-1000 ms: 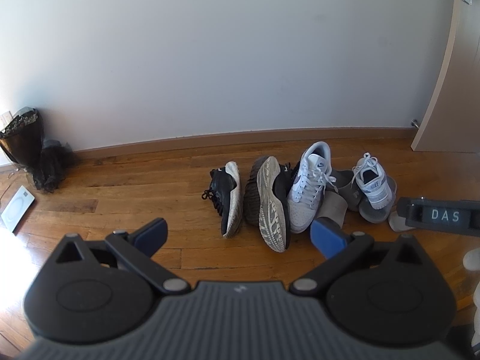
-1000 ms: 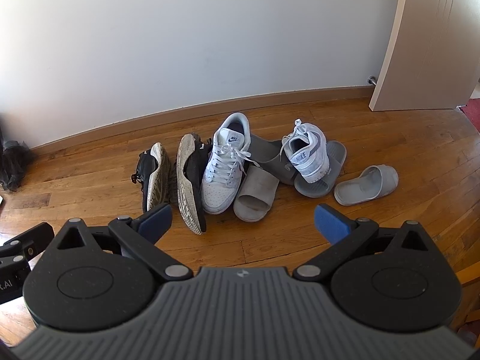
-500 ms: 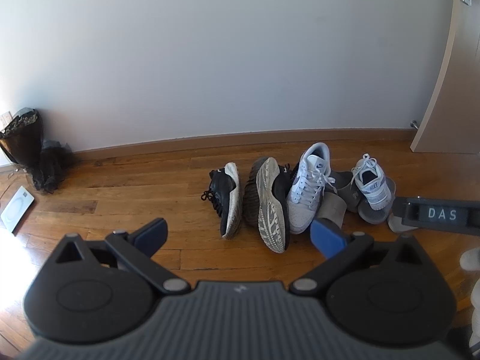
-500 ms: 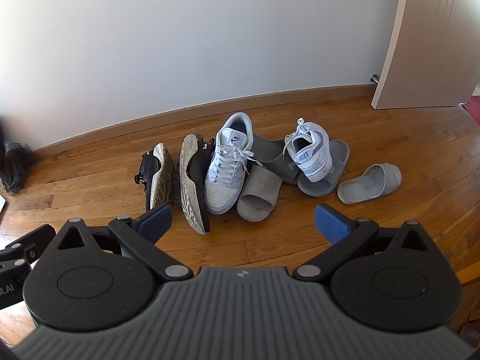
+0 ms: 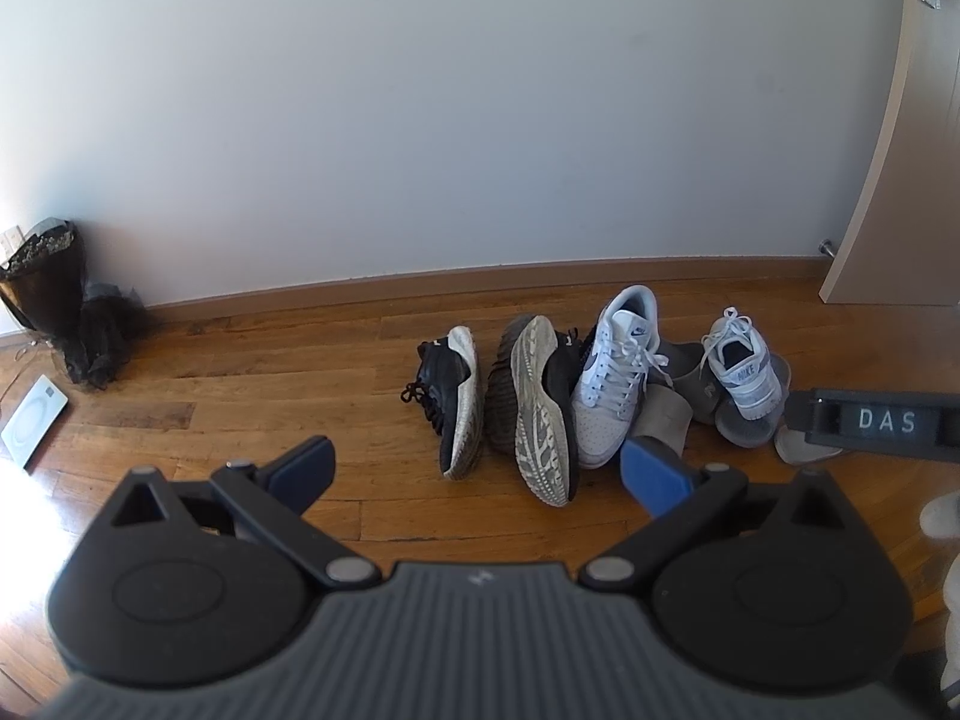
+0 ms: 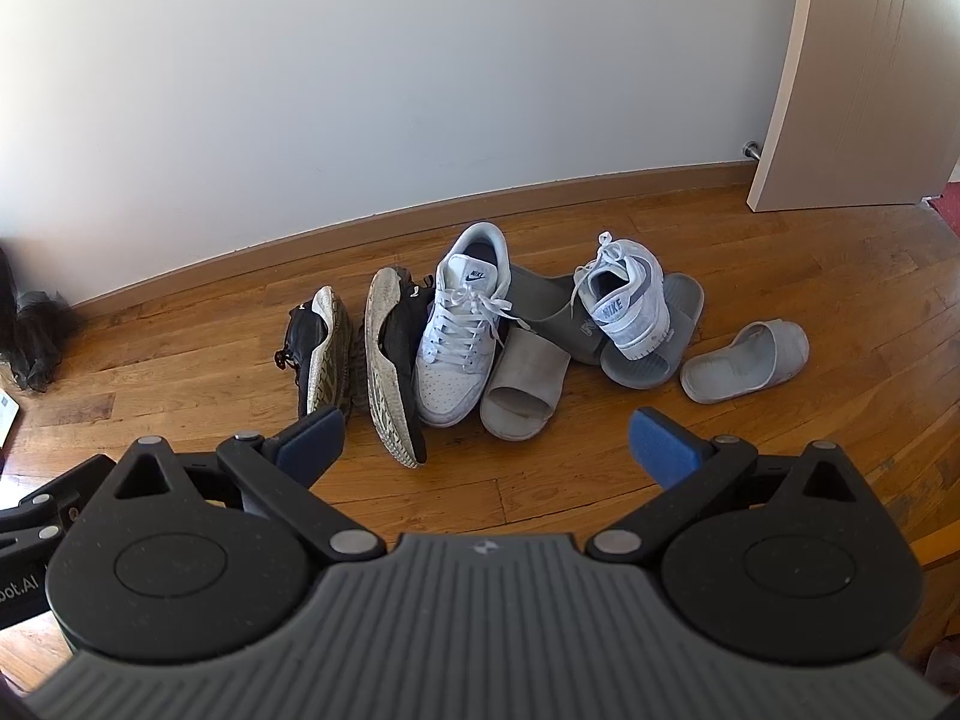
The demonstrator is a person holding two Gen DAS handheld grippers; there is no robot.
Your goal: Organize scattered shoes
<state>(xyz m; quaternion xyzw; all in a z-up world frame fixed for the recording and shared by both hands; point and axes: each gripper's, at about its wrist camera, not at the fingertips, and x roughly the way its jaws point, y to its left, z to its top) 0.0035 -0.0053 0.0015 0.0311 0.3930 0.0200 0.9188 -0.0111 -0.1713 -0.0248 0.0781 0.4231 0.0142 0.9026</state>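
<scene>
A heap of shoes lies on the wooden floor by the wall. Two black running shoes lie on their sides, one small [image 6: 318, 348] [image 5: 453, 396], one larger [image 6: 393, 360] [image 5: 543, 408]. A white sneaker [image 6: 459, 324] [image 5: 612, 372] stands upright beside them. Its mate [image 6: 627, 297] [image 5: 741, 366] rests on dark grey slides [image 6: 654, 336]. A beige-grey slide [image 6: 525, 384] lies in front, and a light grey slide [image 6: 744, 360] sits apart at the right. My left gripper [image 5: 477, 468] and right gripper [image 6: 486, 444] are both open, empty, short of the heap.
A white wall with a wooden skirting board runs behind the shoes. A door [image 6: 870, 72] stands ajar at the right with a doorstop [image 6: 750, 149]. A black bundle [image 5: 66, 306] and a flat white device [image 5: 33, 420] lie at the left.
Both grippers have drifted slightly closer to the shoe heap. Nothing has been touched or moved; both stay open.
</scene>
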